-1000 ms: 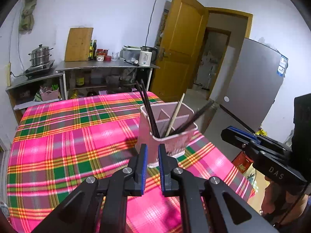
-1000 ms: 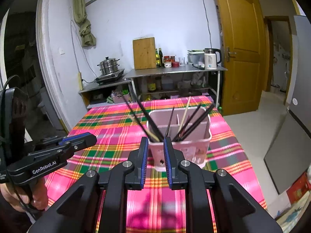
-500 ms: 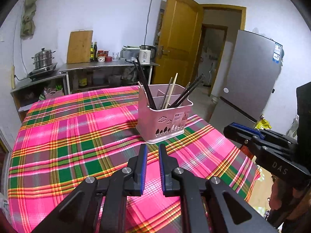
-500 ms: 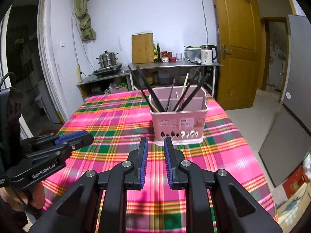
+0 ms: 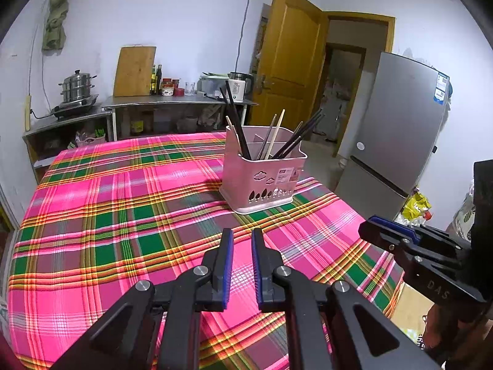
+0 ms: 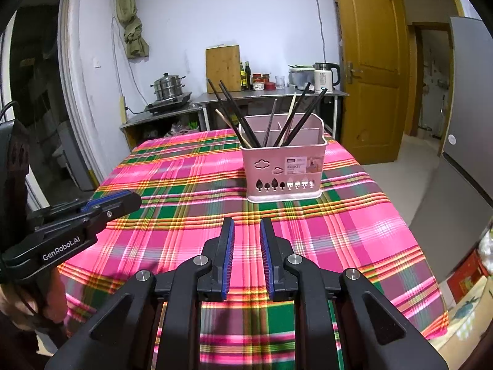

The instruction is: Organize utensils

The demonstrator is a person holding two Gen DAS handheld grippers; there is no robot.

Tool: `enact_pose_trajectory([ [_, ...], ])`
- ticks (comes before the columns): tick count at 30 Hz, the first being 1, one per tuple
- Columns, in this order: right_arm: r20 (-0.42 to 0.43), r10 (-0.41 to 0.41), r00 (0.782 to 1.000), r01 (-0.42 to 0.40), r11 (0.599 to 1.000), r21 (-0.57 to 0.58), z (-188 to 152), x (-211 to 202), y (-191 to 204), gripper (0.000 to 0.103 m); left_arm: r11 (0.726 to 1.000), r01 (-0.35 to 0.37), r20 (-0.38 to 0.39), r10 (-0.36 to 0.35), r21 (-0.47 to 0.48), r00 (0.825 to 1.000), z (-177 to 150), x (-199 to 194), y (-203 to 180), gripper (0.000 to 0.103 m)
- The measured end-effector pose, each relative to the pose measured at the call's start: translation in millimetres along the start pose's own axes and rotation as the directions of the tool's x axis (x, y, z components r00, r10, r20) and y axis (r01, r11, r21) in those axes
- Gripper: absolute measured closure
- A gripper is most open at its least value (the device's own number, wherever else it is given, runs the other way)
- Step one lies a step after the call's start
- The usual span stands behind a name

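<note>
On the left, the left gripper [image 5: 239, 239] hangs over the pink, green and yellow plaid tablecloth [image 5: 129, 215], its blue-padded jaws nearly closed on nothing. Ahead of both, the pink plastic utensil basket [image 6: 285, 166] stands upright near the table's far right edge, its dark and pale chopsticks [image 6: 237, 114] leaning outward. On the right, the right gripper [image 6: 246, 234] is slightly parted and empty. A careless reach could probably snag the leaning sticks or push the light basket off the edge.
</note>
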State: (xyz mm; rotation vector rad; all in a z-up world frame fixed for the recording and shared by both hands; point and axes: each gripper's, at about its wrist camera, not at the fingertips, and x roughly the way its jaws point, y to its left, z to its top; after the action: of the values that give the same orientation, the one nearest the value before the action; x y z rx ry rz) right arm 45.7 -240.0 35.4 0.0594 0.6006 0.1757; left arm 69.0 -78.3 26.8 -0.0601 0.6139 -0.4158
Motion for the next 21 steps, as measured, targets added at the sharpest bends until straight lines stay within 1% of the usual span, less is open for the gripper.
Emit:
enact_pose_trajectory([
  [21,0.006,-0.010,1.000,0.010,1.000,0.014,-1.3,-1.5,-4.1,0.086,1.000,-0.019,0.010,0.018,0.014,1.000,-2.2,-0.2,-0.3,0.092],
])
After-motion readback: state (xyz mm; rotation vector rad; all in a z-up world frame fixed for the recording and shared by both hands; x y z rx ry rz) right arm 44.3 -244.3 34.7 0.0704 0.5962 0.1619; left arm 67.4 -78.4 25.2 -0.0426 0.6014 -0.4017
